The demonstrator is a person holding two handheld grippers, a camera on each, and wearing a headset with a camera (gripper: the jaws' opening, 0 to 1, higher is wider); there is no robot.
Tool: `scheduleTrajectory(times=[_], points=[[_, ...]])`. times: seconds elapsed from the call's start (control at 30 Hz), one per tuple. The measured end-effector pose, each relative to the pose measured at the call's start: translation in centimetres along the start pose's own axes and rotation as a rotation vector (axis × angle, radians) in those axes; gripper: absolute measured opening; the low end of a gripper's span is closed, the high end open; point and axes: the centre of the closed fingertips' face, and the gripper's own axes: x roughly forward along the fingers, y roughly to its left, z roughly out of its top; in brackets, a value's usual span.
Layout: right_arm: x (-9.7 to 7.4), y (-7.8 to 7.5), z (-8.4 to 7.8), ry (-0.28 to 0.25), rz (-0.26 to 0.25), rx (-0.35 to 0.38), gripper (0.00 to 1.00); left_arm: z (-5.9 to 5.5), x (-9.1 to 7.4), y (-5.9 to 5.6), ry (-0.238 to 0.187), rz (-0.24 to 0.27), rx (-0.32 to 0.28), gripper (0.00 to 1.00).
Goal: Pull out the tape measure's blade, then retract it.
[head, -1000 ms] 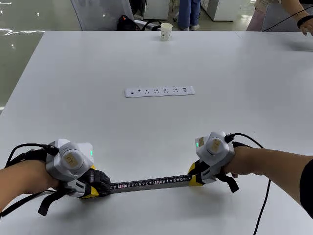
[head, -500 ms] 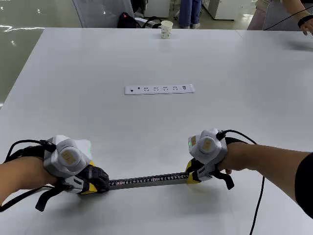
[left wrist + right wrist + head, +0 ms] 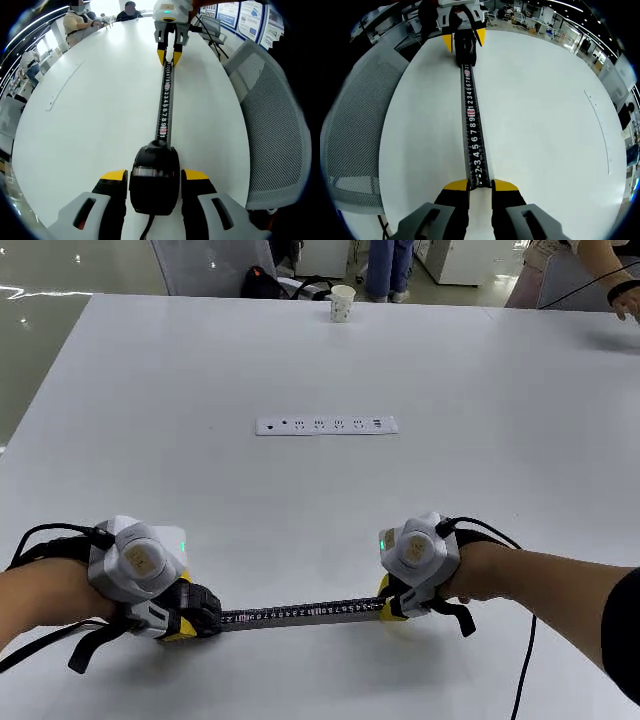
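While the tape measure's blade (image 3: 300,614) lies drawn out flat along the near part of the white table (image 3: 450,390), both tongs have a firm hold on it. The left tongs (image 3: 190,608) are clamped on the black case (image 3: 154,172), one yellow-tipped jaw on each side of the body. The right tongs (image 3: 388,606) are pinched shut on the free end of the blade, and the right gripper view shows the lowest numbers meeting the jaws. Case and blade end sit well apart, case to the left and blade end to the right, with the printed scale face up and straight between them.

Judging by this, the first half of the task is done or close to it: a good length of blade is out and taut. Whether more is meant to be pulled cannot be told from the pictures. What remains is the retraction, letting the blade run back into the case, which has not begun, since the whole exposed run rests on the table.

Farther off, a white power strip (image 3: 326,426) lies near the table's middle, and a paper cup (image 3: 341,303) stands at the far edge, both well clear of the work.
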Motion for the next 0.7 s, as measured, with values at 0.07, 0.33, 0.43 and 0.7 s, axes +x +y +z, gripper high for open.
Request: scheduleTrajectory(times=[0.07,0.33,0.43,0.7], points=[[-0.1,0.0,0.0,0.006,-0.012,-0.006,0.16,0.0,-0.2,0.0,-0.004,0.006,0.002,0.42],[-1.3,0.1,0.3,-0.003,-0.023,-0.018,0.28,-0.4,-1.4,-0.6,-0.024,0.007,-0.046,0.56],[-1.7,0.1,0.2,-0.015,-0.039,-0.013,0.31,-0.5,-1.8,-0.8,-0.033,0.009,-0.072,0.61],[-3.1,0.1,-0.4,-0.077,-0.099,0.096,0.38,0.0,-2.6,-1.3,-0.104,0.022,-0.212,0.76]])
